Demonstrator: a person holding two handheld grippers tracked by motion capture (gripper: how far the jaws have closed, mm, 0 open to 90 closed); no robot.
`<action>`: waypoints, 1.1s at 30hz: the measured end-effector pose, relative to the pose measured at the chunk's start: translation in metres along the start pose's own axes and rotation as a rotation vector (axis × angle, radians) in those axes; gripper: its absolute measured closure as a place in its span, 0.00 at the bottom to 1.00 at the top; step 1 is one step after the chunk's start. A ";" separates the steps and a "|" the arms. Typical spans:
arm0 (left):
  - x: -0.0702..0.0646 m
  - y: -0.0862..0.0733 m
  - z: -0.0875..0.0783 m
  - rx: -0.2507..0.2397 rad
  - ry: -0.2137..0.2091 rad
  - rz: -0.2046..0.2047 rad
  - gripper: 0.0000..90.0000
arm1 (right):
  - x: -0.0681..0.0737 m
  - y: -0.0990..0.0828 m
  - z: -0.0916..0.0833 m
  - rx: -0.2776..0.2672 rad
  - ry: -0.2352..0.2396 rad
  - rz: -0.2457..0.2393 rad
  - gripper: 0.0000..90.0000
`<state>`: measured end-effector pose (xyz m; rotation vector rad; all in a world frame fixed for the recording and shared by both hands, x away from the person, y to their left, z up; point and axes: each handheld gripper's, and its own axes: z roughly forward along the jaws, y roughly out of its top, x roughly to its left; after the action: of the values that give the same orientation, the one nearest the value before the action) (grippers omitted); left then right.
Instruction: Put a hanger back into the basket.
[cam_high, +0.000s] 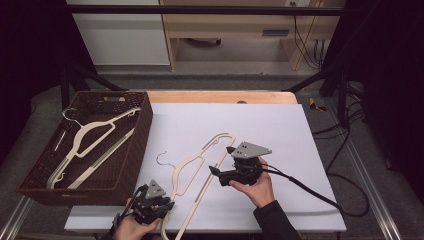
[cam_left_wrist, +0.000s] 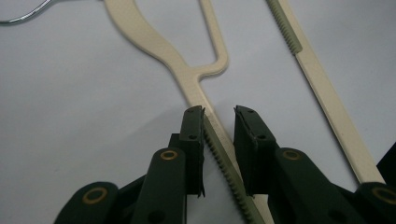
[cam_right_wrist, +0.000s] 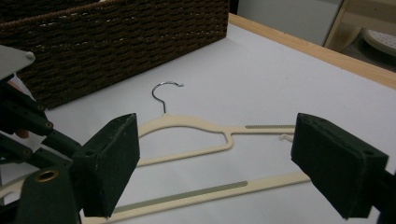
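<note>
High view: two cream hangers, one in the brown basket (cam_high: 131, 150), one hanger (cam_high: 197, 167) on the white sheet right of it. Left gripper view: left gripper (cam_left_wrist: 218, 116) narrowed around that hanger's arm (cam_left_wrist: 205, 100). Right gripper view: right gripper (cam_right_wrist: 215, 154) gapes wide, empty, above it.

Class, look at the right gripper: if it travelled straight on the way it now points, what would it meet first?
Probably the cream hanger on the white sheet; the brown wicker basket stands beyond. The right gripper is open; depth is unclear.
</note>
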<state>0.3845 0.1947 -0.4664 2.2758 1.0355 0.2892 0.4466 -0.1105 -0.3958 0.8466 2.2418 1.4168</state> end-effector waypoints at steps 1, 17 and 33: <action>0.004 -0.001 -0.001 0.001 0.002 -0.004 0.83 | 0.000 0.000 -0.001 -0.002 0.001 -0.002 0.17; 0.003 0.000 -0.001 0.016 0.082 0.016 0.85 | -0.004 0.003 -0.011 -0.032 -0.014 0.029 0.17; 0.013 0.016 0.014 -0.033 -0.028 0.030 0.87 | -0.005 0.001 -0.012 -0.031 -0.016 0.031 0.17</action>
<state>0.4085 0.1902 -0.4684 2.2614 0.9760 0.2842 0.4435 -0.1218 -0.3893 0.8829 2.1989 1.4494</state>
